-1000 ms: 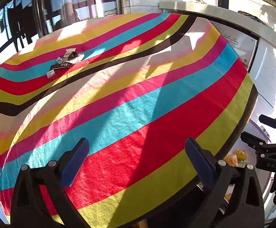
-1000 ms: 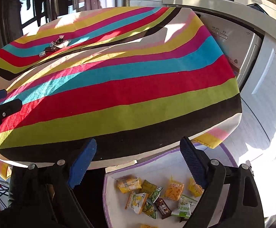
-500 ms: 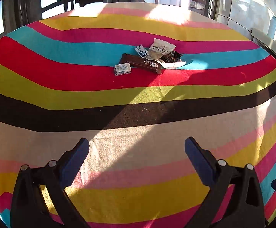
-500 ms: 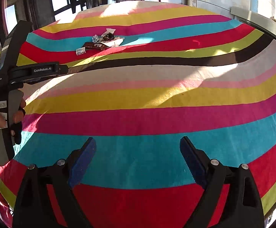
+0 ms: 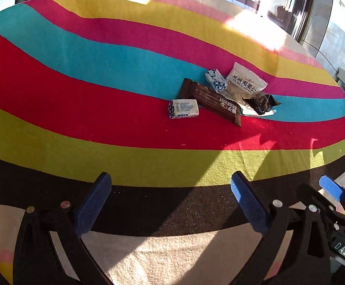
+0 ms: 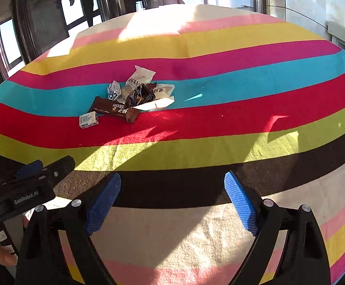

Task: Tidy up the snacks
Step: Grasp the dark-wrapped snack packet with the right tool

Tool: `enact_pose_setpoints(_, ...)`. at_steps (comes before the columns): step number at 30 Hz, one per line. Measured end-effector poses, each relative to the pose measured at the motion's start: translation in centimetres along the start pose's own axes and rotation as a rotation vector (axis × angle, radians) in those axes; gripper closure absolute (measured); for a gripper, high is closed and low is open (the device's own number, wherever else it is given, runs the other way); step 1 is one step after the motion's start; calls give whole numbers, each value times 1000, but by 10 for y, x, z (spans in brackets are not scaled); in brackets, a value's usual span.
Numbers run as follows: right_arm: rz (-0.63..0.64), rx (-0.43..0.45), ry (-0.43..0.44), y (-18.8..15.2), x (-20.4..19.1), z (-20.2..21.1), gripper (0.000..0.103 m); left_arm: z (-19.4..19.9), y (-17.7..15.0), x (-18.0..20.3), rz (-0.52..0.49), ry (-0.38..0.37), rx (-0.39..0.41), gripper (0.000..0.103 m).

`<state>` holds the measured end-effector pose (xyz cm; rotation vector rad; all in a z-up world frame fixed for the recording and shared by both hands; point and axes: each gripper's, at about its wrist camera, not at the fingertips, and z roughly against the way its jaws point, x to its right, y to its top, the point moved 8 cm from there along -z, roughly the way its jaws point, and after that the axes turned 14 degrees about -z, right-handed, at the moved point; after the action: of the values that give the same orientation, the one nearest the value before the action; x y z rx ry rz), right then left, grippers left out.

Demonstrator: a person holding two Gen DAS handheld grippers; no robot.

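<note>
Half a second ago the snack pile sat small and far up the striped cloth; now both cameras have closed in on it, and a second ago the right wrist view still showed a tray of yellow packets below the bench edge, which is gone from sight. The left gripper (image 5: pixel 171 200) hovers above the black stripe with its blue fingers (image 5: pixel 94 201) released and nothing between them. The right gripper (image 6: pixel 172 199) hangs level beside it, fingers likewise spread and empty, and its blue tip shows at the right edge of the left wrist view. Beyond them, on the bench's striped cloth (image 5: pixel 77 109), the snacks lie in one cluster where red meets turquoise: a small white packet (image 5: pixel 183 108) nearest, touching a long brown bar (image 5: pixel 211 101); behind it a blue-and-white patterned candy (image 5: pixel 216 80), a white pouch with dark lettering (image 5: pixel 245 83) and a dark clear-wrapped piece (image 5: pixel 260 102) atop a pale flat wrapper.
</note>
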<state>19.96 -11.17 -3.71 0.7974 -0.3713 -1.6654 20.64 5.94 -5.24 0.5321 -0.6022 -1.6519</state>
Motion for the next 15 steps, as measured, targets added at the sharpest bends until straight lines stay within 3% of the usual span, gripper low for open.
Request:
enact_pose_setpoints(4,76,46,13,42,-25,-35,16,-7,-3,0,5,-26,-26,2)
enact_pose_setpoints(7,143,53,1,63,-38,-60,16,-13,-3,5,-30,9,-51,2)
enact_pose_setpoints(11,207,27,-31,76,-49,-87,16,-20,-3,12,-79,55,-88,2)
enact_pose_setpoints(15,277,25,-62,78,-61,-97,17,-22,-1,14,-78,54,-87,2)
